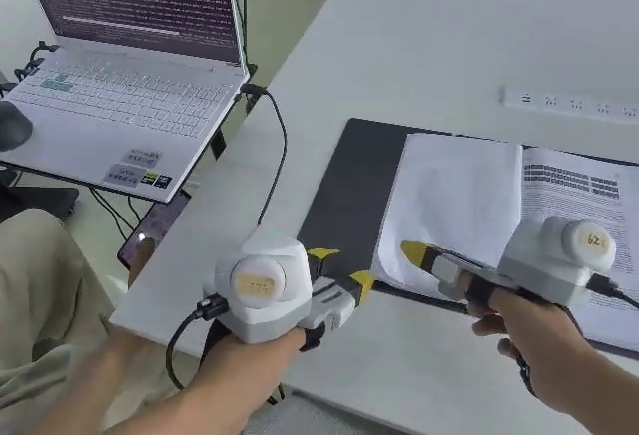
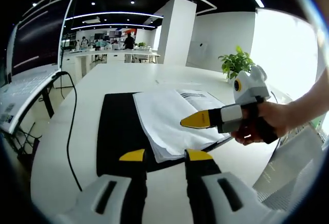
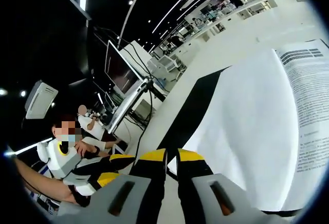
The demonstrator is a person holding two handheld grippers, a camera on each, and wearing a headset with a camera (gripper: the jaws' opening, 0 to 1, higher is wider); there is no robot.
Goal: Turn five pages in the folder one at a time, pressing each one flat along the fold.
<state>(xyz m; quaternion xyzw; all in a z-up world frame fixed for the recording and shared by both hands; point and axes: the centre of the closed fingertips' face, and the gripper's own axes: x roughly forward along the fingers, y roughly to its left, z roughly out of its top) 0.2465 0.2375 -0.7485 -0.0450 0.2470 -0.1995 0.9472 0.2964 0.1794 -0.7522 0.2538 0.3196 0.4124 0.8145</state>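
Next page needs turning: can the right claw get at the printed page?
Likely yes. The right claw is over the blank page, just beside the printed page, and nothing lies between them.

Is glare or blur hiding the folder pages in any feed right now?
Head view: even light, sharp, pages clear. Left gripper view: window blown out at right, fisheye bends the table, pages unobscured. Right gripper view: dark upper left, printed text sharp.
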